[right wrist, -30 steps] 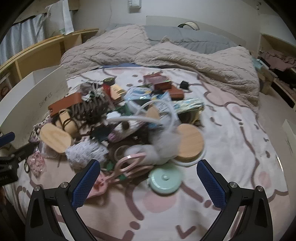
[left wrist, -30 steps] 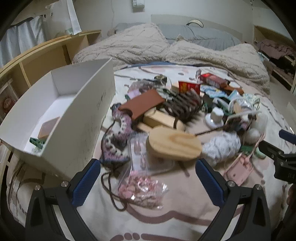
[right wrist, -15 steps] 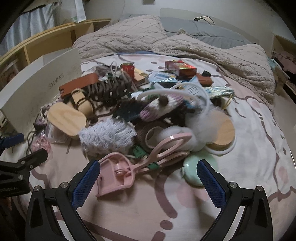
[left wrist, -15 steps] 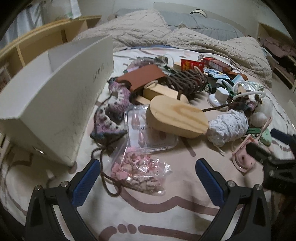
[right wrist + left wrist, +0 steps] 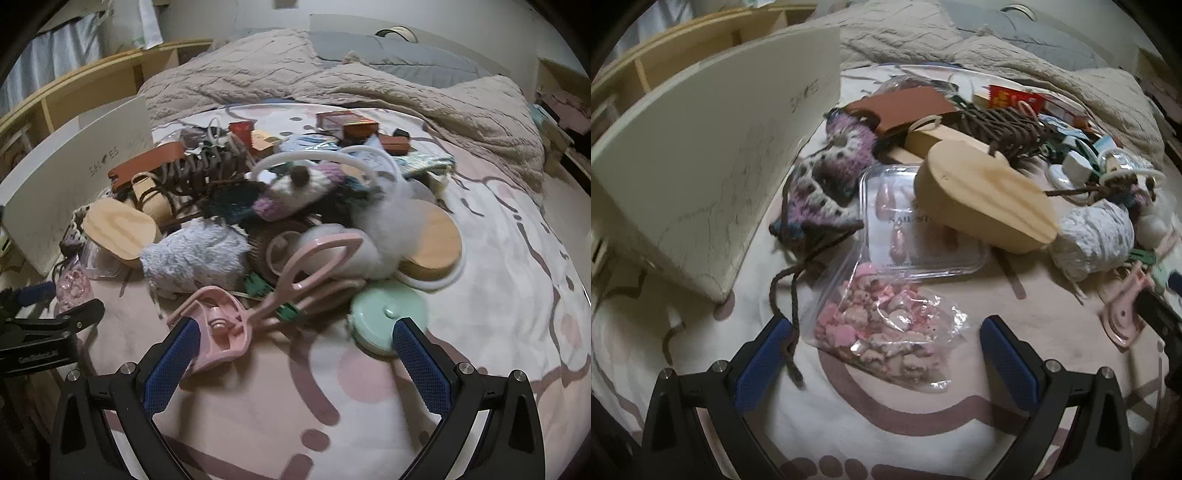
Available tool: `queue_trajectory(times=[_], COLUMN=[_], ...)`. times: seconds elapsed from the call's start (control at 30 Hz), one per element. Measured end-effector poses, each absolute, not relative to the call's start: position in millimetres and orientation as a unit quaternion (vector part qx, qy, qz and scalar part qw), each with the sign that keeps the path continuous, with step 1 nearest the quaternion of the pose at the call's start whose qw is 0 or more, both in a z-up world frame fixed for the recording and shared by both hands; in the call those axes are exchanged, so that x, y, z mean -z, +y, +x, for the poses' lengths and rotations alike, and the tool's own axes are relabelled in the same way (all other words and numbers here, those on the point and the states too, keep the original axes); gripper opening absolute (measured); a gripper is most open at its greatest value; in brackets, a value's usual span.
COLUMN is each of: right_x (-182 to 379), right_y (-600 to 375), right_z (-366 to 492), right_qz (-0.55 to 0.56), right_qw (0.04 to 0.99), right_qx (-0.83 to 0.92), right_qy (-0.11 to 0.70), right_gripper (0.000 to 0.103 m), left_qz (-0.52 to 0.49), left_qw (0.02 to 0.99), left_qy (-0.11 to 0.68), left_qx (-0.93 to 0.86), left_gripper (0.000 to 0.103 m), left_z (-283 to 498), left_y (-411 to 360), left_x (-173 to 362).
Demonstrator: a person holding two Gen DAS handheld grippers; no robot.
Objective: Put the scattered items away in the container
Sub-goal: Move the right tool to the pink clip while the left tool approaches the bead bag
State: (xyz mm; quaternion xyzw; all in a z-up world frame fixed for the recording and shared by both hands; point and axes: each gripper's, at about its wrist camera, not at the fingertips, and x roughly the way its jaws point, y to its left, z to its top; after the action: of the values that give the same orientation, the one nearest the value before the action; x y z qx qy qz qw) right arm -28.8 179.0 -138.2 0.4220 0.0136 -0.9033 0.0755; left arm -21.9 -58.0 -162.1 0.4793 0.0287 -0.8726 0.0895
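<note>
Barely started: pile (image 5: 280,206) all on bed, outside white box (image 5: 713,155). Both claws, left gripper (image 5: 886,347) and right gripper (image 5: 295,343), gaping wide, nothing gripped.

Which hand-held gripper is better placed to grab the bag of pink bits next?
Left hand-held gripper: open, the bag of pink bits lies between its fingers, white box beside it.
</note>
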Motion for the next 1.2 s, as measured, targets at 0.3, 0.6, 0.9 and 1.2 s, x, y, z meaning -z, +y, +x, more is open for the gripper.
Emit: queue_trajectory(times=[0.3,0.6,0.9,1.2], right_x=[144.4,137.2,132.0,133.2], right_y=[211.2,243.1,203.9,187.8], right_z=[-22.4,-14.5,-3.9,2.2], right_qz=[0.436,0.432,0.416,0.373], right_qw=[0.01,0.012,0.091,0.122], right_qx=[0.899,0.901,0.902,0.915], right_qy=[0.029,-0.046,-0.073,-0.093], right_gripper=[0.103,0.103,0.103,0.103], left_qz=[0.449,0.419,0.399,0.4], left_qw=[0.101,0.104,0.101,0.019], left_qy=[0.014,0.057,0.041,0.047], left_qx=[0.888,0.9,0.911,0.915], left_gripper=[0.103,0.101,0.069,0.044], left_z=[-12.9,-9.3,-6.5,-3.8], left_y=[-53.1,-59.3,-51.8,-32.9], left_x=[166.6,163.8,158.4,154.1])
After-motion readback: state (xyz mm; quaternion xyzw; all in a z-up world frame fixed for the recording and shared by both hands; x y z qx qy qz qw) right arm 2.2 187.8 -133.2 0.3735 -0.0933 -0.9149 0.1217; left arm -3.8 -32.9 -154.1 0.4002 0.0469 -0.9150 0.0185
